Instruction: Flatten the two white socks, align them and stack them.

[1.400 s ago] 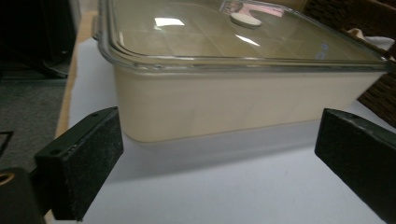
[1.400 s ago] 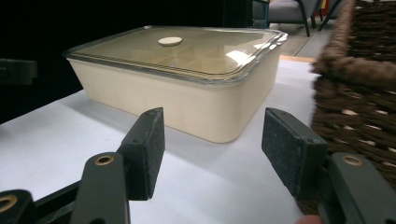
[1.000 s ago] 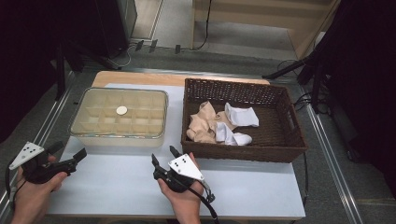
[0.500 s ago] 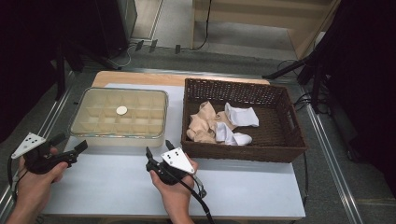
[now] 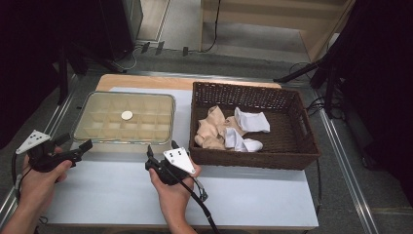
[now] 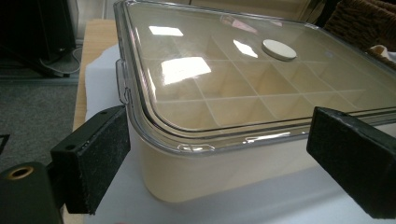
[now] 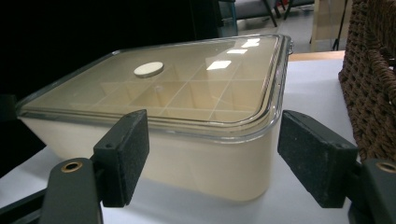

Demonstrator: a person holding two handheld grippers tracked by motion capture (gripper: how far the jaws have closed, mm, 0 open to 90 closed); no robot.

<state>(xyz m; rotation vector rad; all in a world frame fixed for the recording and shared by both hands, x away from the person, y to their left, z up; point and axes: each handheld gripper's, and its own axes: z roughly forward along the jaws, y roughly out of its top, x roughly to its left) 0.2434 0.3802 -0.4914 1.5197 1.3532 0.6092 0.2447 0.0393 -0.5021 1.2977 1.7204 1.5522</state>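
High view: table (image 5: 253, 204) with a white top and a strip of bare wood along the far edge; grey floor, metal rails at both sides, cables and dark stands are seen beyond the far edge.

Item 1: cream compartment box (image 5: 124, 122), set at the left half of the table, toward the far edge. It is covered by a clear lid (image 5: 146, 105), through which a grid of cells is seen. One round white disc (image 5: 126, 115) is seen near the middle of the lid; whether it lies on or under the lid cannot be told.

Item 2: brown wicker basket (image 5: 292, 148), set at the right half of the table, just beside the box but apart from it. Beige cloth (image 5: 212, 126) and white socks (image 5: 251, 120) are piled inside it.

Item 3: left gripper (image 5: 78, 144), held at the near left corner of the box. Its fingers (image 6: 98, 158) are spread wide, with that corner between them and nothing held.

Item 4: right gripper (image 5: 161, 155), held at the near right corner of the box. Its fingers (image 7: 123, 156) have just been opening and are spread wide, with that corner between them, unpressed.
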